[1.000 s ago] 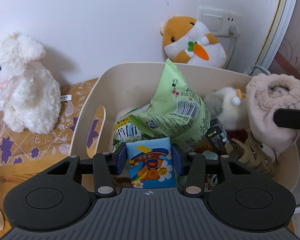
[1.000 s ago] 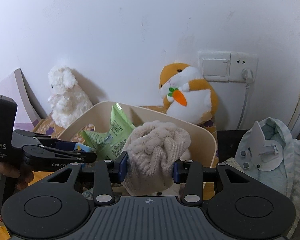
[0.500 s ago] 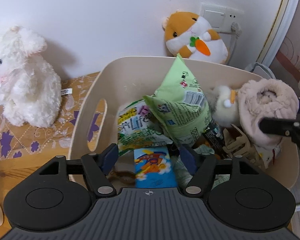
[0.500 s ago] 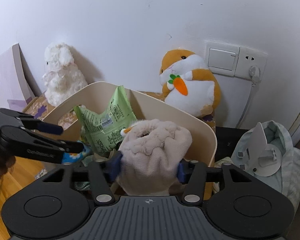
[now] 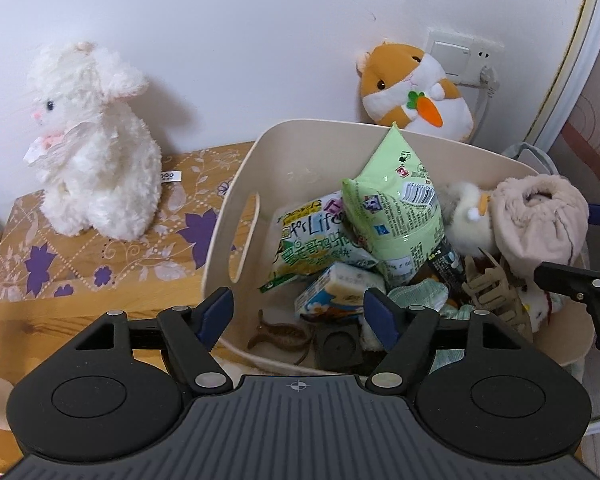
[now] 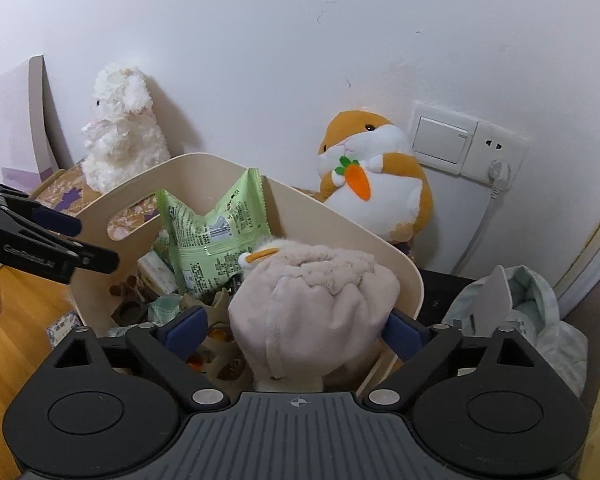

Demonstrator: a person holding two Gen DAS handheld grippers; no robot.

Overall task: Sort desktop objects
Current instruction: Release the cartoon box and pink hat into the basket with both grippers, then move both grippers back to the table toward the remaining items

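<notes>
A cream storage bin [image 5: 260, 184] holds green snack bags [image 5: 396, 208], a small cartoon carton [image 5: 336, 292], hair claws [image 5: 492, 292] and a pink plush bundle [image 5: 540, 220]. My left gripper [image 5: 298, 316] is open and empty above the bin's near rim; the carton lies in the bin just beyond it. In the right wrist view my right gripper [image 6: 296, 328] is open, its jaws either side of the pink plush bundle [image 6: 316, 304], which rests in the bin [image 6: 400, 272].
A white plush rabbit [image 5: 96, 144] sits on a patterned box [image 5: 100, 252] left of the bin. An orange hamster plush [image 5: 416, 92] leans on the wall behind, by a wall socket [image 6: 468, 144]. A pale garment [image 6: 532, 320] lies to the right.
My left gripper opened, dropped the cartoon carton into the bin and pulled back. My right gripper opened around the pink plush bundle, which now rests in the bin.
</notes>
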